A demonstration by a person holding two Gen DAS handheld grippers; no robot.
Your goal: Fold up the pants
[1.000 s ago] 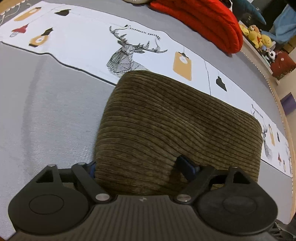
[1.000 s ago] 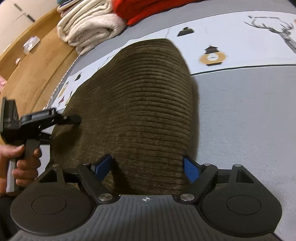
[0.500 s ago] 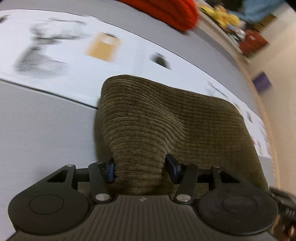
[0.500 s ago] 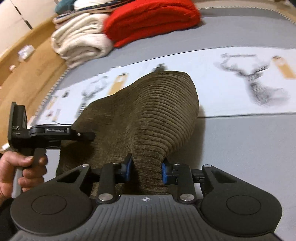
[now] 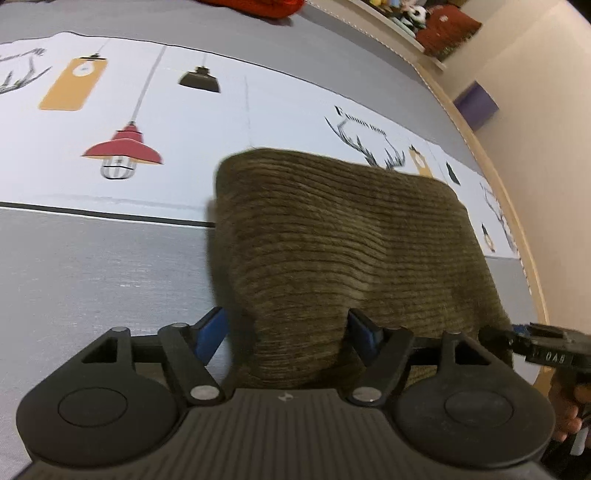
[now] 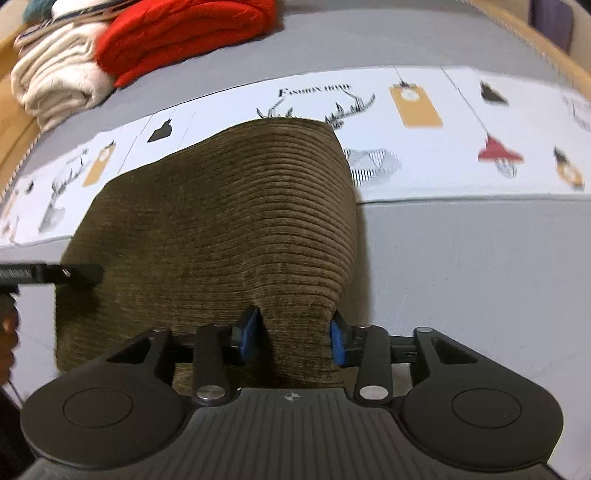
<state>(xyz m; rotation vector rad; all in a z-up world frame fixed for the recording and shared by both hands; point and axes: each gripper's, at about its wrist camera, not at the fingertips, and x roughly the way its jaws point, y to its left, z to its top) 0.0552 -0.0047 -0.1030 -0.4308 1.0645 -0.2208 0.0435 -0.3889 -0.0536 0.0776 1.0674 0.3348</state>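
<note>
Olive-brown corduroy pants (image 5: 332, 240) lie folded on a grey bedspread (image 5: 92, 277), partly over its white printed band. My left gripper (image 5: 288, 328) is at their near edge with its jaws opening: the right pad touches a raised hump of cloth, while the left blue pad (image 5: 212, 328) stands clear of it. In the right wrist view the pants (image 6: 221, 221) rise to my right gripper (image 6: 293, 334). Its jaws are opening too, though both pads still touch a bunched fold. Each gripper shows at the other view's edge, the right one (image 5: 535, 347) and the left one (image 6: 55, 275).
A folded red garment (image 6: 184, 33) and cream knits (image 6: 55, 81) are stacked at the far side of the bed. The wooden bed rim (image 5: 498, 192) curves along the right, with a purple box (image 5: 476, 105) beyond it. A person's hand (image 5: 565, 413) holds the right gripper.
Both grippers closed on the pants' near edge and carried it sideways across the bed. Now both sets of jaws stand wider than half a second ago, and the left pad has come off the cloth.
</note>
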